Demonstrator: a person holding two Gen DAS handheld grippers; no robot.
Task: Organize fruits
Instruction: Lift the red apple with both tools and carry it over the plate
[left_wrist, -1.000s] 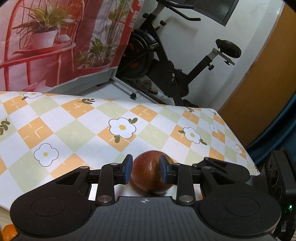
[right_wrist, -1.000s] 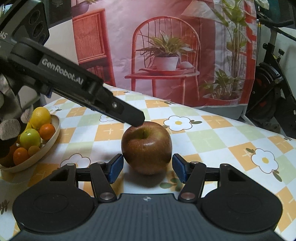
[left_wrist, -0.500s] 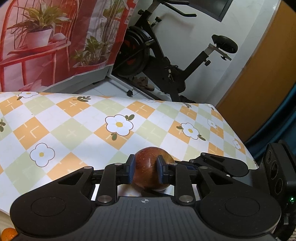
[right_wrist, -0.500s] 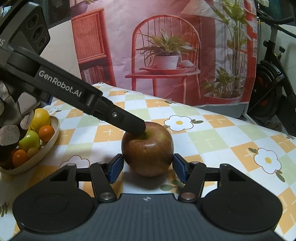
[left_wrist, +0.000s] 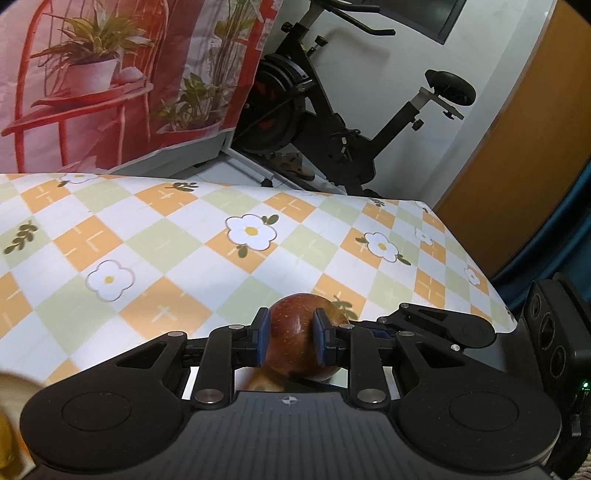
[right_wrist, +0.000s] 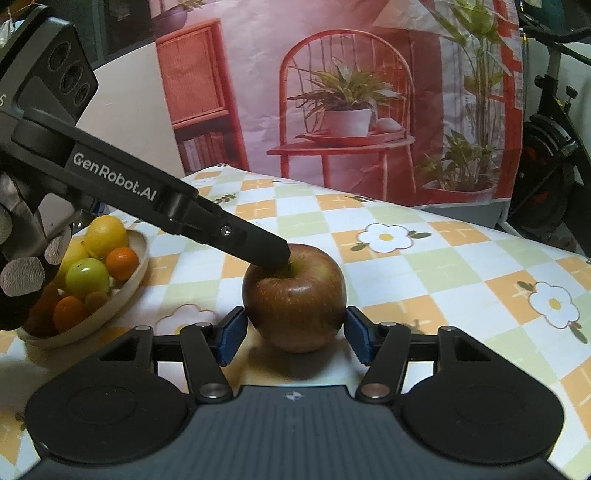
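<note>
the apple (right_wrist: 294, 297) sits on the checked tablecloth (right_wrist: 443, 258), just right of the fruit dish (right_wrist: 136, 266). the left gripper (left_wrist: 290, 338) is clenched on the apple's top, near the stem hollow, reaching in from the dish side. the right gripper (right_wrist: 291, 338) brackets the apple low down — its pads look to be at the skin, but whether they press i cannot tell. the dish lies left of the apple, so a move there would suit the left hand — it is nearer.
</note>
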